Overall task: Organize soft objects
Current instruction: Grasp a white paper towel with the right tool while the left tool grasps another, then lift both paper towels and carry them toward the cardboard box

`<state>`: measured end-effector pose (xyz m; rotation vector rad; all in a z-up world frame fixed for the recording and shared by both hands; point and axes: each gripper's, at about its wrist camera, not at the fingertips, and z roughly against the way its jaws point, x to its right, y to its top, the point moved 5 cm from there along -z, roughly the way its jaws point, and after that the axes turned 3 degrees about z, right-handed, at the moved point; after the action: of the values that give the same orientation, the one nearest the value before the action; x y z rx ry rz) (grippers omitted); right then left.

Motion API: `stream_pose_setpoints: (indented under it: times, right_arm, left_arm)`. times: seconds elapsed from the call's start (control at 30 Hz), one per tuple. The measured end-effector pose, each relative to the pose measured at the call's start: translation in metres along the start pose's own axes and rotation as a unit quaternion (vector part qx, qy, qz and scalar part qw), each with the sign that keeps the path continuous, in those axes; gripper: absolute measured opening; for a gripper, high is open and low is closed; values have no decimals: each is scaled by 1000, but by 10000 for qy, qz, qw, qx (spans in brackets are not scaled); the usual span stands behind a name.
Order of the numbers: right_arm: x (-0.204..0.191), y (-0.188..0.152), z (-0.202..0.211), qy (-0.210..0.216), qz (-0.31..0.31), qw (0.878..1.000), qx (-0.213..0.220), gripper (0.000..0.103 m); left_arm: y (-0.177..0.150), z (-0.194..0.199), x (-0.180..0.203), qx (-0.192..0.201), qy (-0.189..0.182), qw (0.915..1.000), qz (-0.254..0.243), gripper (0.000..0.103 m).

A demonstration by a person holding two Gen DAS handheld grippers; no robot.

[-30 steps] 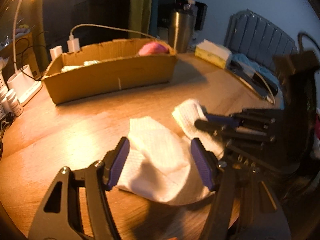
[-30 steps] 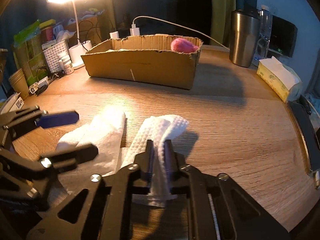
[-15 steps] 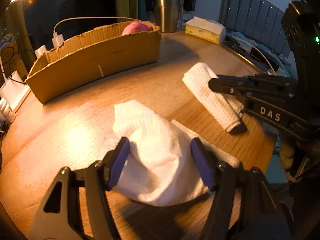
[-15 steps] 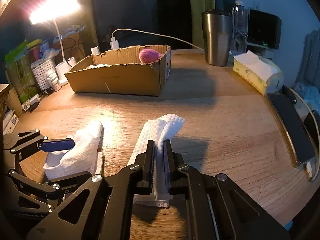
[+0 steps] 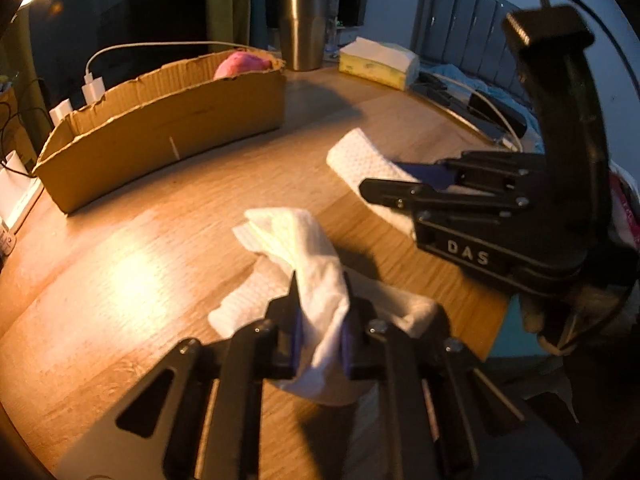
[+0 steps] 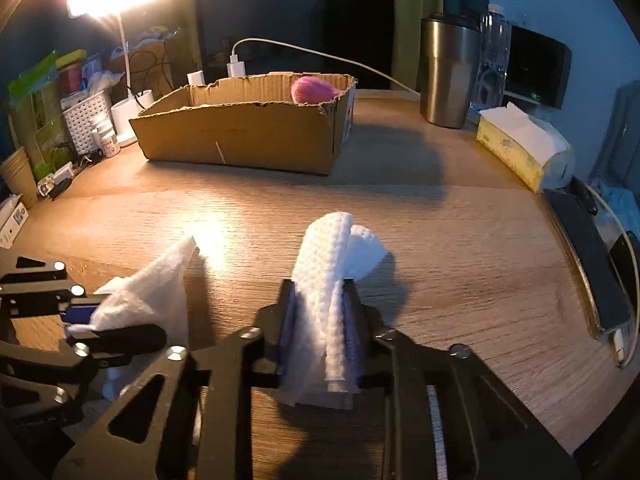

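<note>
**Both grippers closed on white cloths**

Now, starting at the left of the right wrist view, the left gripper (image 6: 100, 320) has its fingers pinched onto a crumpled white cloth (image 6: 148, 288), which rises to a peak just above the wooden table (image 6: 460, 248). At lower centre the right gripper (image 6: 320, 320) is clamped on a folded waffle-textured cloth (image 6: 332, 256), its free end standing up past the fingertips. In the upper middle sits a cardboard box (image 6: 240, 136) with a pink soft object (image 6: 312, 90) at its right end (only its top shows over the rim). Further right stand a steel tumbler (image 6: 448, 72) and a tissue pack (image 6: 520, 144).

From the left wrist view, the box (image 5: 160, 132) lies in the upper left, the crumpled cloth (image 5: 312, 264) is squeezed between the left gripper's (image 5: 320, 320) nearly closed fingers at lower centre with part of it trailing on the table, and the right gripper (image 5: 400, 184) holds the waffle cloth (image 5: 360, 160) at mid right.
</note>
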<state>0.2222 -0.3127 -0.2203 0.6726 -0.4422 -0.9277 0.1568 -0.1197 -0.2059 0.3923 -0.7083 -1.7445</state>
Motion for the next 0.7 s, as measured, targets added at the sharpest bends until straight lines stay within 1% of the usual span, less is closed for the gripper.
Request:
stream_pose_setpoints:
  times: [0.17,0.33,0.43,0.7]
  right_arm:
    - [0,7,7,37,0,9999,108,17]
    - [-4,23,23,66,44,9994,337,17]
    - [-8,31,31,87,64,9989,455,17]
    - [-18,55,49,150,181,9973,692,17]
  left_arm:
    - [1,17,-8,217,-52,9997,140,14]
    - [9,37,-24,508,-9,9981,336,14]
    - [15,53,-37,727,21,9959,529,14]
    - [28,86,-65,1130,153,9905,774,14]
